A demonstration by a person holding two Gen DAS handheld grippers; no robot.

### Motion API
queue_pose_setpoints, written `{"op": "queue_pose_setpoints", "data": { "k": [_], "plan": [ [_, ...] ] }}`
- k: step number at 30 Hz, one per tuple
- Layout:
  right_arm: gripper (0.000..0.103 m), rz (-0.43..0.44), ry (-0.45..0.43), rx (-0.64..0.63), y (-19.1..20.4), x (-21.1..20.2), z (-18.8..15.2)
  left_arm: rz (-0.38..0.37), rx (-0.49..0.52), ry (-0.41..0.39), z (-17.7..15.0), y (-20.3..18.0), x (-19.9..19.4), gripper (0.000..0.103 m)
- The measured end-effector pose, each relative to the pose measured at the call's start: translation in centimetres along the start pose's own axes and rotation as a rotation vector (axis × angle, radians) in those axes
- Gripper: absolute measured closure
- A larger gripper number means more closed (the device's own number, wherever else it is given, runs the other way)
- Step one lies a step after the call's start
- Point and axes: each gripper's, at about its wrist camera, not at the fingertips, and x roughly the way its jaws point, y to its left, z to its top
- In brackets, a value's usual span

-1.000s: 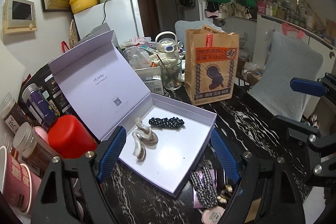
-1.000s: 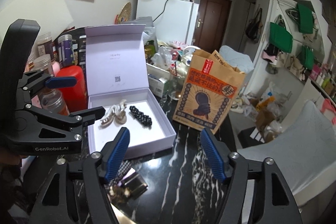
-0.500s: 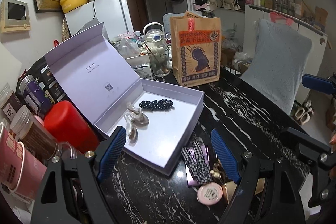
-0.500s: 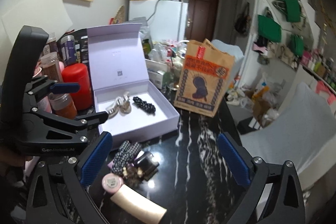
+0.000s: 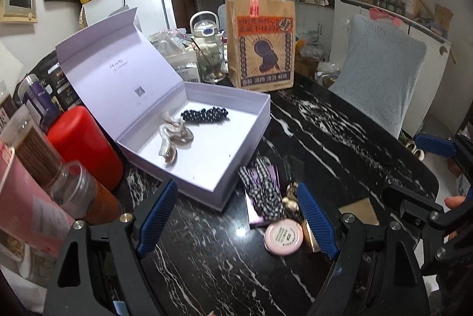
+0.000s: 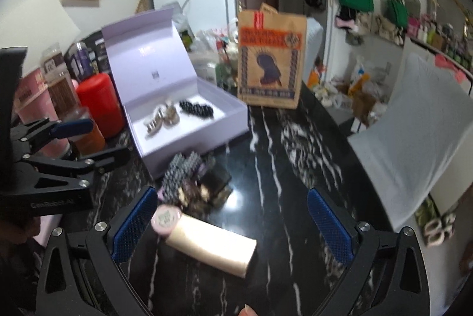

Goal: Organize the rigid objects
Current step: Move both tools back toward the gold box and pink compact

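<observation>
An open lilac box (image 5: pixel 236 156) (image 6: pixel 236 117) lies on the black marble table; inside lie a pearly hair claw (image 5: pixel 174 135) (image 6: pixel 161 120) and a black beaded clip (image 5: pixel 204 115) (image 6: pixel 196 109). In front of the box is a pile: a checked bow clip (image 5: pixel 264 191) (image 6: pixel 181 172), small gold pieces (image 5: pixel 291 199), and a tube with a pink cap (image 5: pixel 283 236) (image 6: pixel 207 242). My left gripper (image 5: pixel 236 221) is open and empty above the pile. My right gripper (image 6: pixel 233 227) is open and empty over the tube.
A brown paper bag (image 5: pixel 261 46) (image 6: pixel 270 61) stands behind the box. A red canister (image 5: pixel 85 144) (image 6: pixel 102 103) and several jars crowd the left side. A glass cup (image 5: pixel 210 61) and a kettle stand at the back. A grey chair (image 5: pixel 381 73) is on the right.
Both grippers have drawn back from the box and towards me. The pile with the tube has come fully into view. The right view is blurred by motion.
</observation>
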Motion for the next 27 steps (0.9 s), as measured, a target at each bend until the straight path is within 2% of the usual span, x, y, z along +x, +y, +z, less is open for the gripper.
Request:
{"op": "queue_pose_setpoints", "data": {
  "k": [5, 10, 16, 27],
  "plan": [
    [0.0, 0.042, 0.06, 0.019, -0.3, 1.3, -2.2, -0.027, 0.014, 0.051, -2.0, -0.5, 1.0, 0.02],
    [0.0, 0.101, 0.077, 0.036, -0.6, 2.1, -3.7, -0.076, 0.014, 0.081, -3.6, -0.7, 1.9, 0.02],
    [0.0, 0.112, 0.076, 0.016, -0.6, 2.6, -5.2, -0.101, 0.032, 0.1, -5.2, -1.0, 2.5, 0.02],
    [0.0, 0.132, 0.061, -0.005, -1.0, 3.5, -6.4, -0.137, -0.013, 0.121, -6.9, -0.6, 4.7, 0.02]
  ]
}}
